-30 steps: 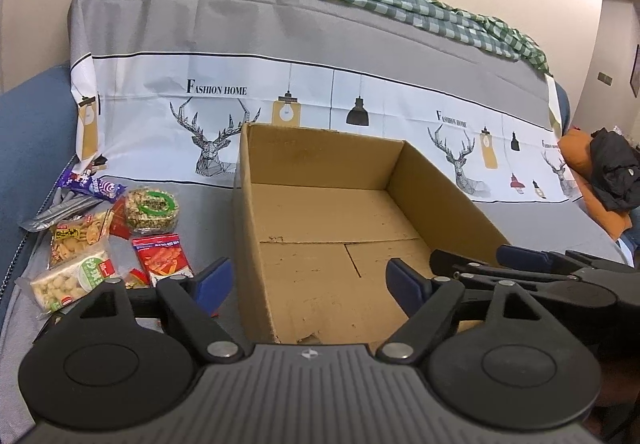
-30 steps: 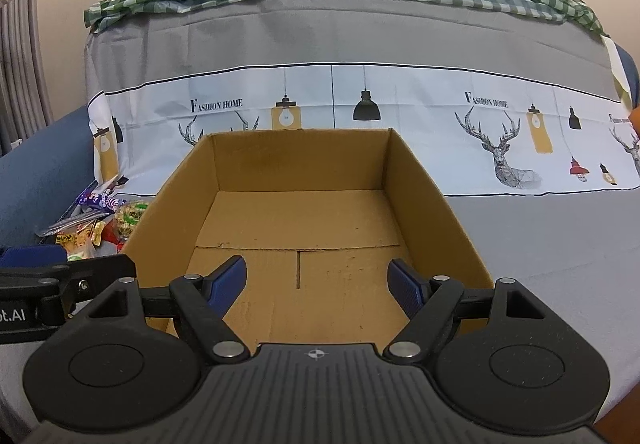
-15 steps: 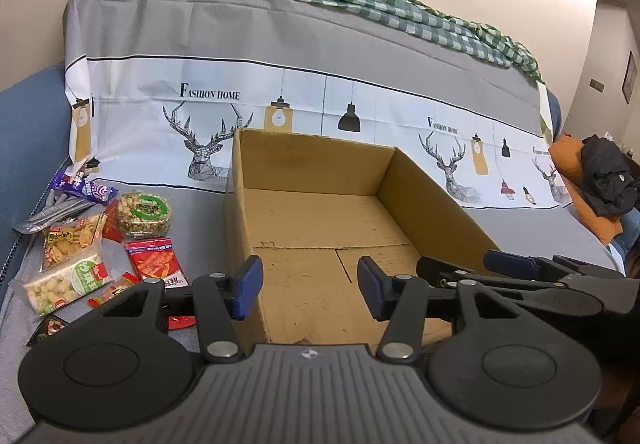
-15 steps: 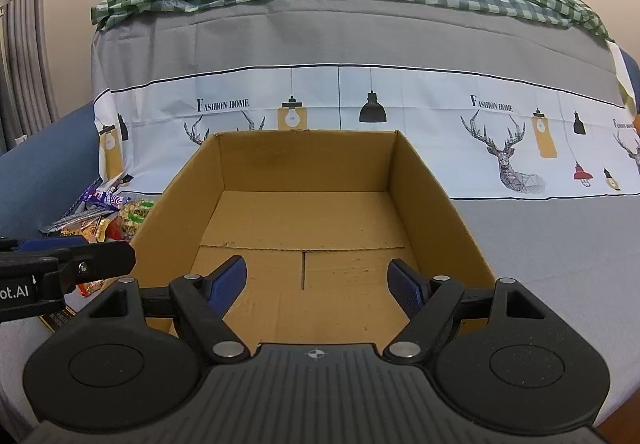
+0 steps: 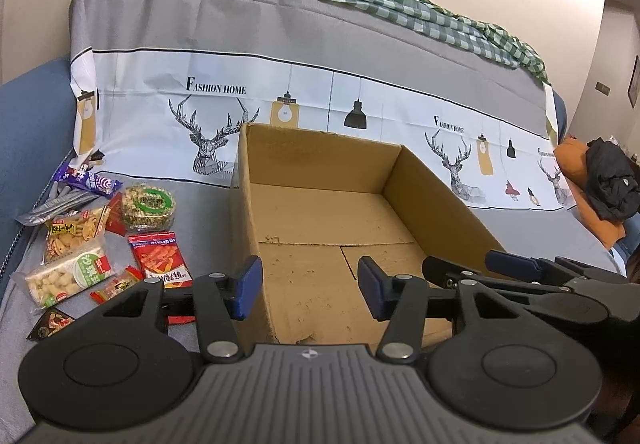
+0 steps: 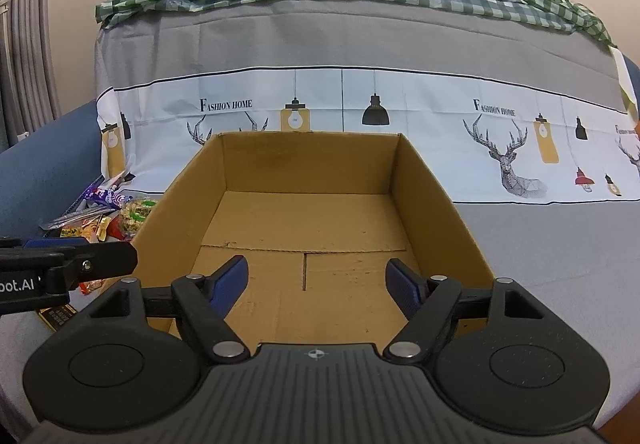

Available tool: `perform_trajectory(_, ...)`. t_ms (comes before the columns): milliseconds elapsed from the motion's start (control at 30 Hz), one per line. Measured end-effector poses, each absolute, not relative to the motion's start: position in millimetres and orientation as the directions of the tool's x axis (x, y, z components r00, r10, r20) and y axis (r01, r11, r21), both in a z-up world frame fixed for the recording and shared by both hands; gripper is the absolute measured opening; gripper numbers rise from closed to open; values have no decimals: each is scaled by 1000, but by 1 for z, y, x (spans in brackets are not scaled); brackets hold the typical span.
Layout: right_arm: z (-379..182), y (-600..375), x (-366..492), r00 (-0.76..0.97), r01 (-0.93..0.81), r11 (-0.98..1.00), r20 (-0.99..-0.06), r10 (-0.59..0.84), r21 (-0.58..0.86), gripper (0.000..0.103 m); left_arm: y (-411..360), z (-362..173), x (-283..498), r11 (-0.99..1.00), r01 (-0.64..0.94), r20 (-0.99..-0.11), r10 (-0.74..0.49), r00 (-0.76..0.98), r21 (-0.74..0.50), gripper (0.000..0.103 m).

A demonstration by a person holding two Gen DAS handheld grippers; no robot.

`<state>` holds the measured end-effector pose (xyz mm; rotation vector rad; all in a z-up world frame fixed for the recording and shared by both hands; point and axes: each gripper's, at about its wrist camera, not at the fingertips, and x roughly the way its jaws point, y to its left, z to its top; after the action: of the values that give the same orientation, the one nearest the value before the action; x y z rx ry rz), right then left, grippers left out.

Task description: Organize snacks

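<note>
I hold both the left gripper point(image 5: 308, 286) and right gripper point(image 6: 318, 284) open and empty before the bare cardboard box point(image 6: 308, 211); the snacks point(image 5: 96, 240) wait left of it, their right-hand jaws just narrowed

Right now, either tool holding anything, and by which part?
Nothing held. Left tool and right tool are open with empty jaws, both having just closed a little, over the empty cardboard box; snacks lie untouched.
</note>
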<state>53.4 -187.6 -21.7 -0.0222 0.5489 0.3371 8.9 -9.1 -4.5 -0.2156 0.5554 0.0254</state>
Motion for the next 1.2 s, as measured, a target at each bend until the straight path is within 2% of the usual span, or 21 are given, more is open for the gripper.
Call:
perform_trajectory(67, -21, -188, 53, 801, -322, 944, -512, 310, 68, 71, -10, -4, 9, 977, -75, -522, -41, 852, -198, 57)
perform_trajectory(100, -21, -188, 52, 803, -321, 945, -509, 310, 68, 68, -10, -3, 9, 978, -69, -517, -45, 855, -199, 50)
perform_trajectory(133, -21, -188, 52, 805, -319, 945, -508, 307, 66, 64, -9, -4, 9, 978, -59, -516, -55, 855, -202, 38)
perform_trajectory(200, -22, -188, 52, 806, -318, 946, -507, 305, 64, 54, -8, -4, 9, 977, -42, -518, -74, 852, -210, 28)
perform_trajectory(233, -22, -188, 52, 806, -318, 946, -507, 306, 65, 50, -8, -4, 9, 976, -35, -517, -84, 852, -216, 18)
perform_trajectory(267, -22, -188, 52, 807, -319, 946, -505, 306, 65, 48, -6, -4, 9, 974, -28, -518, -94, 850, -224, 14)
perform_trajectory(333, -21, -186, 51, 809, -322, 945, -500, 309, 63, 41, -1, -2, 8, 970, -15, -517, -117, 848, -243, 13)
perform_trajectory(567, -15, -178, 48, 795, -348, 930, -487, 361, 120, 42, 35, 14, 12, 947, 62, -539, -233, 809, -316, 13)
perform_trajectory(800, -5, -155, 41, 767, -409, 895, -464, 443, 179, 42, 89, 27, 27, 975, 172, -531, -223, 818, -144, 15)
perform_trajectory(867, -4, -144, 38, 749, -442, 877, -460, 476, 188, 43, 114, 10, 27, 973, 150, -529, -221, 820, -174, 15)
perform_trajectory(900, -4, -138, 36, 744, -457, 871, -459, 485, 180, 43, 124, 0, 30, 974, 126, -559, -211, 802, -188, 15)
perform_trajectory(933, -3, -130, 33, 736, -477, 861, -455, 502, 178, 46, 130, -5, 35, 982, 90, -602, -172, 779, -164, 15)
perform_trajectory(967, -3, -124, 30, 727, -497, 850, -449, 519, 177, 47, 136, -6, 36, 989, 57, -611, -128, 781, -136, 15)
perform_trajectory(1200, -5, -74, 10, 628, -665, 733, -426, 652, 142, 48, 173, -3, 46, 980, -52, -596, -74, 800, -192, 15)
